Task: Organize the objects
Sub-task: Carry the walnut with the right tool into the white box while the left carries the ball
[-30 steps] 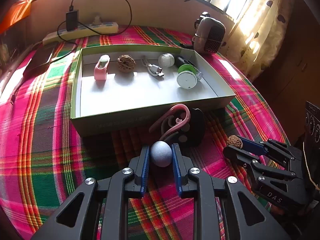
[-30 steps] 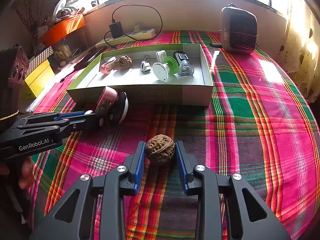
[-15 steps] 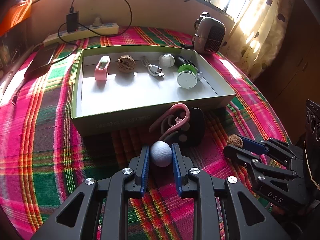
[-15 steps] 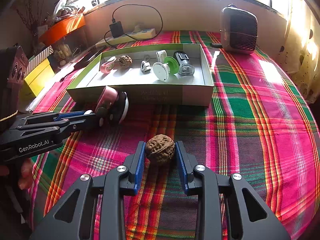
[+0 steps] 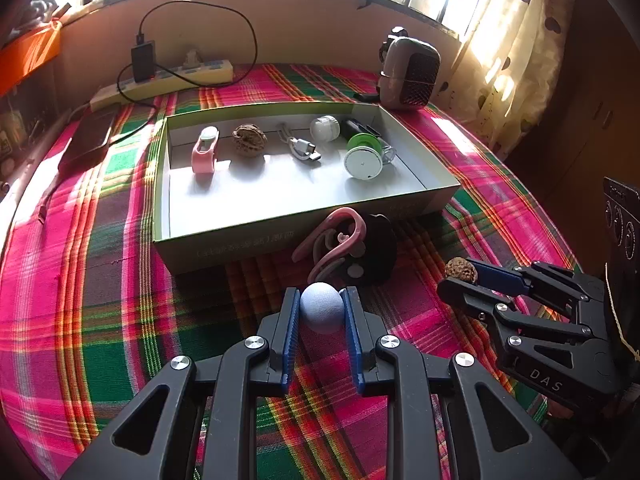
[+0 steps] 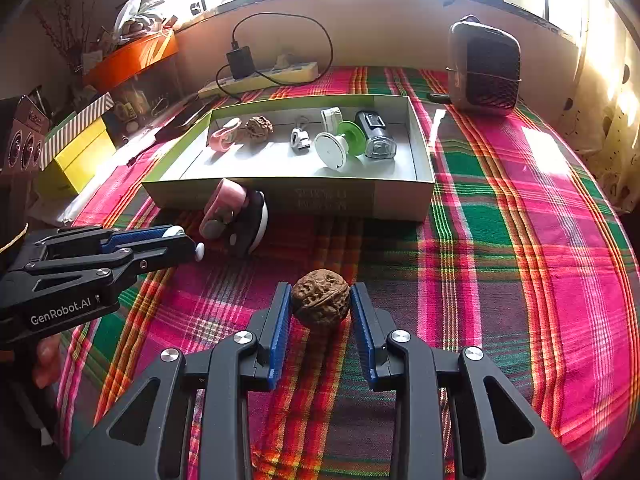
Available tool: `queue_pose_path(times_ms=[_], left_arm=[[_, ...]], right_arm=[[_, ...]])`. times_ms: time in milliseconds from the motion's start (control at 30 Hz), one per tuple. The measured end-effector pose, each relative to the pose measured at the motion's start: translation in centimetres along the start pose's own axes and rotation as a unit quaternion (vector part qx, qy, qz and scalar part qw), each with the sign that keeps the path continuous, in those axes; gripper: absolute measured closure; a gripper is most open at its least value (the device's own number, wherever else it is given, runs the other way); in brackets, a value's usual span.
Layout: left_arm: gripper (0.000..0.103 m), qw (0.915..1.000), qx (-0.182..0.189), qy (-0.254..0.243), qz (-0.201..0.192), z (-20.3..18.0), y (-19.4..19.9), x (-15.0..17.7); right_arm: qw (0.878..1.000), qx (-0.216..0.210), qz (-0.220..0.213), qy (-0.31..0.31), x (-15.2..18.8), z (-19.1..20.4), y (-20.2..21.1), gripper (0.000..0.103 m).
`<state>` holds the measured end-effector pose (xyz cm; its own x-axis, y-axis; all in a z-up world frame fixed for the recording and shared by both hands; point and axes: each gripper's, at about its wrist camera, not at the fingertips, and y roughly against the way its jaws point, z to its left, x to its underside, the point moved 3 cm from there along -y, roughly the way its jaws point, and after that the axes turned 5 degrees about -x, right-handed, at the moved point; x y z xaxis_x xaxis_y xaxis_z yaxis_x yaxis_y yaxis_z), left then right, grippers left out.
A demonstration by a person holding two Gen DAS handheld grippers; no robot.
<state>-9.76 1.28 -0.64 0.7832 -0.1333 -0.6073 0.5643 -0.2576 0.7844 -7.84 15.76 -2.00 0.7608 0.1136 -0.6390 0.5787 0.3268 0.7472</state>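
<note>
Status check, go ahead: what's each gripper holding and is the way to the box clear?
Left gripper shut on pale blue ball. Right gripper shut on walnut. Pink earhook piece sits between left gripper and box.

The left tool (image 5: 322,306) grips a pale blue ball (image 5: 322,307) above the plaid cloth (image 5: 100,280). Off to the right, the right tool (image 5: 460,274) clamps a walnut (image 5: 461,270). Pink earhooks (image 5: 332,236) lie against the shallow box (image 5: 240,240), which holds 1 more walnut (image 5: 249,140).
</note>
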Motion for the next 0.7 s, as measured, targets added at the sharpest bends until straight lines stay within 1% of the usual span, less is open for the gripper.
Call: queue_pose_path(times_ms=[300, 700], left_arm=[[0.083, 0.9997, -0.015, -0.001, -0.021, 0.1, 1.3, -0.5], [0.083, 0.9985, -0.034, 0.006, -0.043, 0.9, 2.2, -1.9]], right_arm=[[1.000, -0.001, -0.017, 0.005, -1.2, -0.1, 1.0, 0.072], [0.998, -0.015, -0.046, 0.032, -4.6, 0.6, 1.9, 0.072]])
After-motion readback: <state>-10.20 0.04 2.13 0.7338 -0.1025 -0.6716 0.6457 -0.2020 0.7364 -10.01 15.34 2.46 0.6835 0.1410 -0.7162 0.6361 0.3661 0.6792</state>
